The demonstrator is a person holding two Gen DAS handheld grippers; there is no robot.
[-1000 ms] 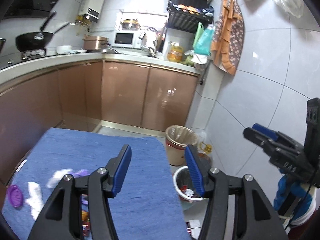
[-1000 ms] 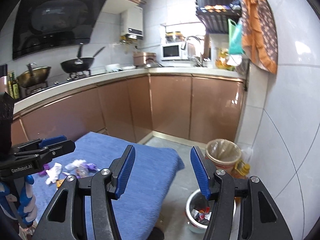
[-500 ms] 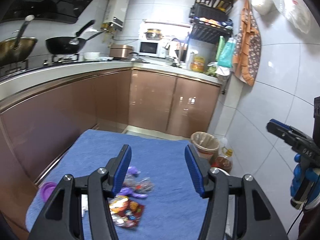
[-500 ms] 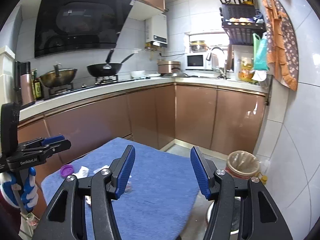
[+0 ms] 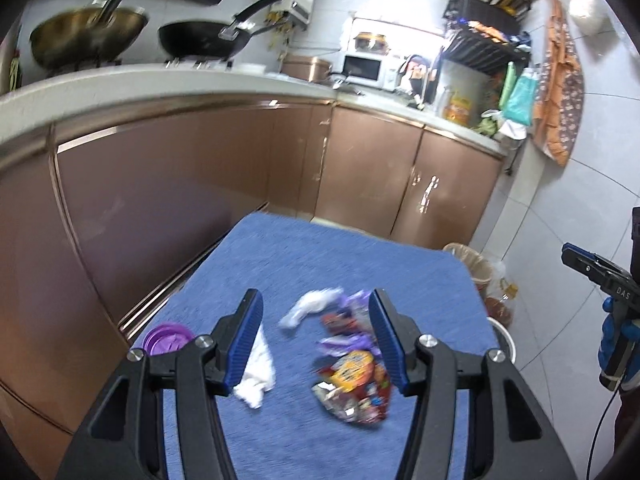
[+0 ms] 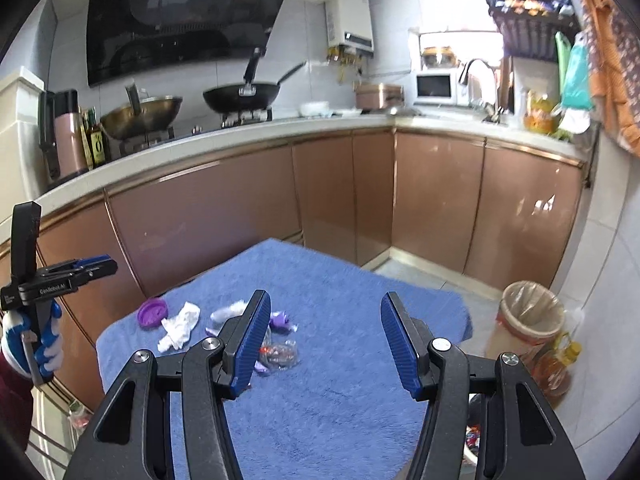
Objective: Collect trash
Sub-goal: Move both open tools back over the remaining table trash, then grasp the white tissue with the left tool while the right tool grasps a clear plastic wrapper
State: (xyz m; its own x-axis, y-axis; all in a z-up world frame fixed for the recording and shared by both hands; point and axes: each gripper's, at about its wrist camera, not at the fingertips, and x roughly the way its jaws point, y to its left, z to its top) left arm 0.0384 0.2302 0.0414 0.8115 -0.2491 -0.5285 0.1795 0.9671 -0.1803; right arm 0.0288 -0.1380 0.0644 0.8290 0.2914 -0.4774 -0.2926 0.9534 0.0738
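A small worktop covered with a blue towel-like cloth (image 5: 280,264) stands in a kitchen, in front of copper-brown cabinet doors (image 6: 432,192). The trash lies in a loose cluster on the near half of the cloth. A crumpled red and orange snack wrapper (image 5: 354,384) lies nearest the left gripper (image 5: 316,340), with purple and clear plastic wrappers (image 5: 348,324) just behind it. A crumpled white tissue (image 5: 256,376) lies to the left of the wrappers, and a second white tissue wad (image 5: 312,306) lies further back. A round purple plastic lid (image 5: 166,338) sits at the cloth's left edge, near the first tissue.

The left gripper hangs above this cluster with its blue-padded jaws standing well apart and nothing between them. The right gripper (image 6: 324,344) is likewise part-way open and holds nothing; in its view the cluster lies below and to the left of its left finger (image 6: 248,340).

On the floor to the right of the worktop stands a round beige bin lined with a clear plastic bag (image 6: 528,316). A bottle of amber oil (image 6: 556,364) stands just beside it. The rim of a white bin (image 5: 506,338) shows at the worktop's right edge, closer to the grippers.
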